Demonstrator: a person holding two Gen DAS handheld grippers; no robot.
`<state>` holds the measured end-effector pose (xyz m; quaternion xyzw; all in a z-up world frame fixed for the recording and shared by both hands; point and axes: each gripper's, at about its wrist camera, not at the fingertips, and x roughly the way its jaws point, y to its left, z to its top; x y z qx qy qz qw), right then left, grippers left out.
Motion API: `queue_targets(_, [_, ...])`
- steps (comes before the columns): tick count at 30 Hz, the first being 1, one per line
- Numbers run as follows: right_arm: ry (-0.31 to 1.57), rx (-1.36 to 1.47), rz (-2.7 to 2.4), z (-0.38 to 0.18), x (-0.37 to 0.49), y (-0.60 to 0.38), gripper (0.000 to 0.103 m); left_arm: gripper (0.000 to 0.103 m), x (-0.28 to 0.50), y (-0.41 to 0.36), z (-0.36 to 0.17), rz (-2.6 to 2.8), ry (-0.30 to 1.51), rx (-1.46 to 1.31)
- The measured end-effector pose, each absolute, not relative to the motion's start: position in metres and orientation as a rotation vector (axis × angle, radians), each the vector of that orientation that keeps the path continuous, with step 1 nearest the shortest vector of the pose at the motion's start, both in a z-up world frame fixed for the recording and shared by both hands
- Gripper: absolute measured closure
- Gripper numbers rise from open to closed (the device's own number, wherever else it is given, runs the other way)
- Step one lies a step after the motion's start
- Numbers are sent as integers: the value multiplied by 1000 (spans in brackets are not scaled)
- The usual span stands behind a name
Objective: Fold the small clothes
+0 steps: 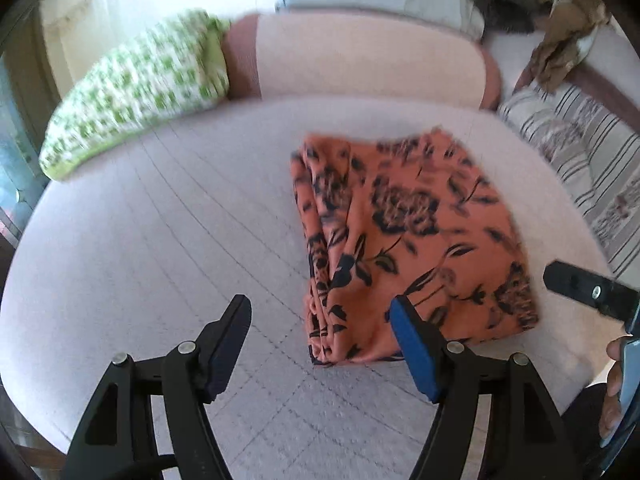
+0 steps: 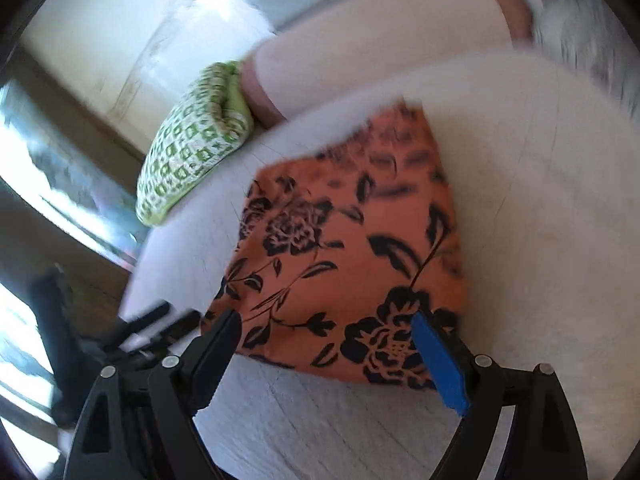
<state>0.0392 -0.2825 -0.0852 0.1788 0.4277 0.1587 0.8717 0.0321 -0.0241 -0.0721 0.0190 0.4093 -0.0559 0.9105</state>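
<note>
Item one, the orange floral garment (image 1: 408, 236): I am seeing it lying folded into a compact rectangle on the pale quilted bed (image 1: 160, 240), layered fold edges stacked along its left side in the left wrist view, the top face fairly smooth. Nothing is pinching it.

Item two, the left claw (image 1: 320, 344): I am holding it above the bed with its jaws standing well apart and empty, the blue-padded finger overlapping the garment's near left corner in the view; I cannot tell whether it is touching the cloth.

Item three, the right claw (image 2: 326, 354): I am holding it over the garment's near edge, jaws spread wide, nothing between them. Its tip is also showing at the right edge of the left wrist view.

Item four, surroundings: a green patterned pillow (image 1: 136, 92) is lying at the far left of the bed, well apart from the garment; a pink bolster (image 1: 368, 60) is running along the far side; a striped cushion (image 1: 592, 168) is sitting to the right.

Step in hand, as I judge it: the fold is looking complete and both claws are clear of the cloth. The next move is calling for either setting this piece aside or fetching another.
</note>
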Motion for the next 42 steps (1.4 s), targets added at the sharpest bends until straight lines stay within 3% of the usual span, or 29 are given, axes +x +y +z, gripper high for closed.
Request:
queue_targets(3, [815,148,200,-55,-2,-272,0,17,2,-19,-52,-89,754,32])
queue_targets(7, [759,31,76,-43,-51,-269,0,15,-21,-8,-42,-75,719,-16])
queue_targets(10, [785,18,25,-45,-63,-264,0,8,-25,-8,-40,-97,733,-44])
queue_targets(42, [736,-120,29,-20,-49,-228,0,5,-22,-39,-19,-95,706,49])
